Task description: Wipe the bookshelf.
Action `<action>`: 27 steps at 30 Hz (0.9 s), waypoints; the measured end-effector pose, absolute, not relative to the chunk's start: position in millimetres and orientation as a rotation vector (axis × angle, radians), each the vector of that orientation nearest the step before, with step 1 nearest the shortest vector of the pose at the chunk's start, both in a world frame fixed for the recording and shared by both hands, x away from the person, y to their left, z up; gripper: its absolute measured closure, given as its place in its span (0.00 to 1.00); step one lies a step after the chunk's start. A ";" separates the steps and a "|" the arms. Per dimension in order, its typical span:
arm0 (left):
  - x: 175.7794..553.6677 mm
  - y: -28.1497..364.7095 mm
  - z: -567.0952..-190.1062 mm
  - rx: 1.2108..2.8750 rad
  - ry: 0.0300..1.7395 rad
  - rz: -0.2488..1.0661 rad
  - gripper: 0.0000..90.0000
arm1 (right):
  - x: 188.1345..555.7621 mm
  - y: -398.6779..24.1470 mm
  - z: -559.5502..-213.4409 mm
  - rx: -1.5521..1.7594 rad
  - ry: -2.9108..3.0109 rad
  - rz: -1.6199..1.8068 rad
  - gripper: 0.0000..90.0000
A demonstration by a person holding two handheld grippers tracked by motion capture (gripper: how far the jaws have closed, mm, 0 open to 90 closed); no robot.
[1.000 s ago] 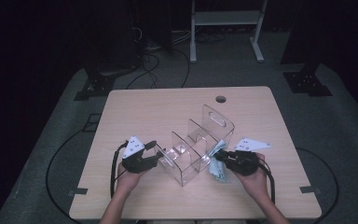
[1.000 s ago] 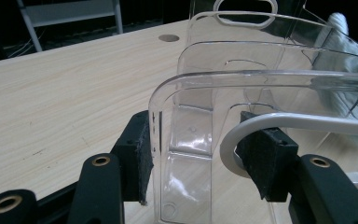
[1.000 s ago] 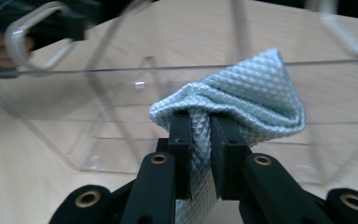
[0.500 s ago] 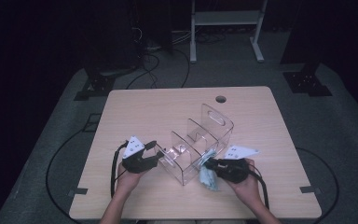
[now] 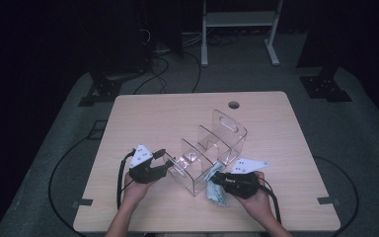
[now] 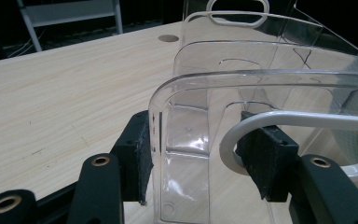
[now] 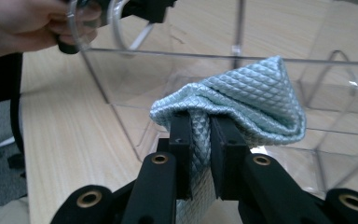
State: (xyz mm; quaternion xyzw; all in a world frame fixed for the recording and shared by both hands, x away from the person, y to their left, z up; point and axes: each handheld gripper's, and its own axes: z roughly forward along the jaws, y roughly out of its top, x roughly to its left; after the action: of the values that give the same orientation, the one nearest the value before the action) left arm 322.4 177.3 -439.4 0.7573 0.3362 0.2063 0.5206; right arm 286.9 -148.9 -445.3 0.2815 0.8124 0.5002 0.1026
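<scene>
A: High view: the left claw (image 5: 164, 163) clamps the near end wall of the clear rack (image 5: 211, 148) on the worktop (image 5: 177, 113); the right claw (image 5: 216, 178) pinches a pale blue cloth (image 5: 216, 192) just beside the rack's near side.

B: And the rack's lie?

A: Its long axis runs away from the left claw toward the far right, handle end farthest.

B: Left gripper view?

A: The pads (image 6: 140, 156) press either side of the rack (image 6: 223, 93) wall. Stiff, slick plastic, probably light; that wall or the far handle looks the place to grip.

B: Right gripper view?

A: The right claw (image 7: 200, 135), nearly pressed together, nips a fold of the quilted cloth (image 7: 247, 98), which bunches above the jaws and droops to the right. Soft and limp, it will likely sag wherever unsupported; a grip on the folded edge seems safest. The rack (image 7: 261, 65) stands just beyond it, the hand (image 7: 23, 23) at upper left.
</scene>
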 end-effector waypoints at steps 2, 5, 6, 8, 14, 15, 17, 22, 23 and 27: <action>322.4 176.8 -439.3 1.816 0.806 0.493 0.51 | 291.6 -157.1 -445.4 0.881 2.366 1.470 0.89; 322.3 175.8 -439.4 1.816 0.804 0.491 0.51 | 291.8 -160.9 -444.1 0.913 2.349 1.494 0.89; 322.2 175.6 -439.3 1.816 0.805 0.493 0.51 | 289.3 -157.4 -443.5 0.894 2.358 1.499 0.88; 322.1 175.8 -439.4 1.816 0.807 0.493 0.51 | 282.3 -146.3 -443.6 0.845 2.390 1.507 0.88; 321.8 176.1 -439.1 1.817 0.807 0.492 0.51 | 280.8 -142.9 -442.8 0.806 2.411 1.507 0.88; 321.9 175.9 -439.1 1.816 0.806 0.491 0.51 | 282.8 -146.6 -442.8 0.827 2.393 1.499 0.88; 321.8 175.0 -439.1 1.819 0.807 0.495 0.51 | 284.4 -150.0 -442.7 0.859 2.381 1.503 0.88; 322.1 175.0 -438.8 1.822 0.807 0.499 0.51 | 272.9 -131.8 -442.9 0.783 2.436 1.524 0.88; 322.1 175.3 -438.7 1.824 0.806 0.499 0.51 | 270.6 -127.5 -442.8 0.762 2.453 1.533 0.88; 322.0 175.5 -439.0 1.818 0.805 0.494 0.51 | 275.3 -135.8 -439.7 0.790 2.430 1.544 0.88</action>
State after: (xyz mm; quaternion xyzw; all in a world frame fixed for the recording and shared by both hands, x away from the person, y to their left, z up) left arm 322.0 175.5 -439.0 0.7582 0.3358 0.2059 0.5196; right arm 275.3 -135.8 -439.7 0.2638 0.8115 0.5156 0.0779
